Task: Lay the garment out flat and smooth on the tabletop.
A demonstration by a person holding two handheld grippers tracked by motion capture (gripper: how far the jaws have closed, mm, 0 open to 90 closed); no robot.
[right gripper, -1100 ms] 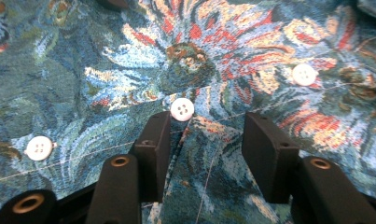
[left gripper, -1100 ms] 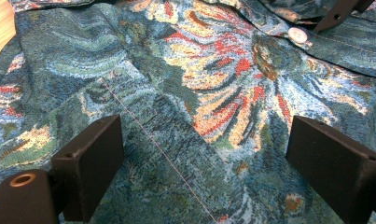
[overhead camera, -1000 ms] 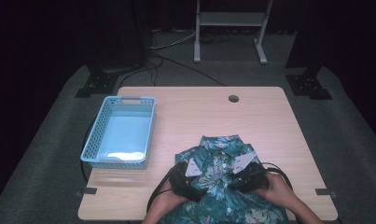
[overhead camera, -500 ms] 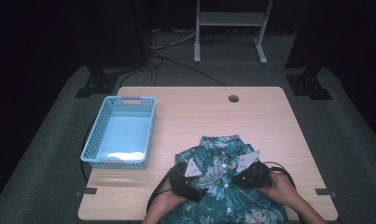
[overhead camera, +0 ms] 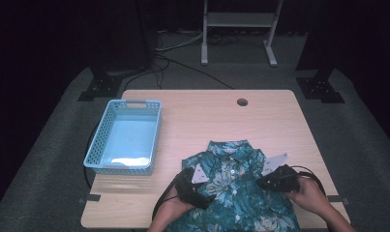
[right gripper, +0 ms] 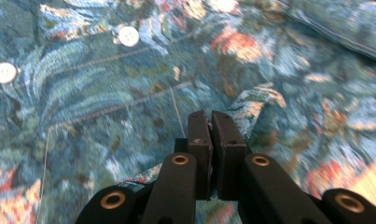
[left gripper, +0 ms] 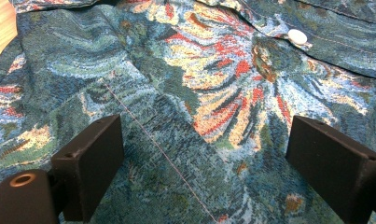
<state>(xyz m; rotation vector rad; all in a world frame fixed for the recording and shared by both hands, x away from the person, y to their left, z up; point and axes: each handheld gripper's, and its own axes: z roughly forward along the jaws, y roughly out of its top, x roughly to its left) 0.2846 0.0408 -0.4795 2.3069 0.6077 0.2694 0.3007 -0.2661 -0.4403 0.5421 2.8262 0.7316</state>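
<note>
A floral short-sleeved shirt lies flat, buttoned front up, at the lower middle of the high view on the wooden table. Its long axis runs up and down the frame: the collar points toward the upper edge of the picture and the hem hangs over the table's near edge at the bottom.

The left gripper rests on the shirt's left part, low and left of centre; in the left gripper view its jaws stand spread wide, with flat cloth and a seam between them and a white button at the upper right. The right gripper sits at the shirt's right sleeve edge; its jaws have just been closing and, in the right gripper view, stand pressed together on a raised fold of the fabric.

A light blue basket stands at the left of the table, apart from the shirt. Bare tabletop lies open above the collar up to the cable hole, and a narrow strip lies right of the sleeve.
</note>
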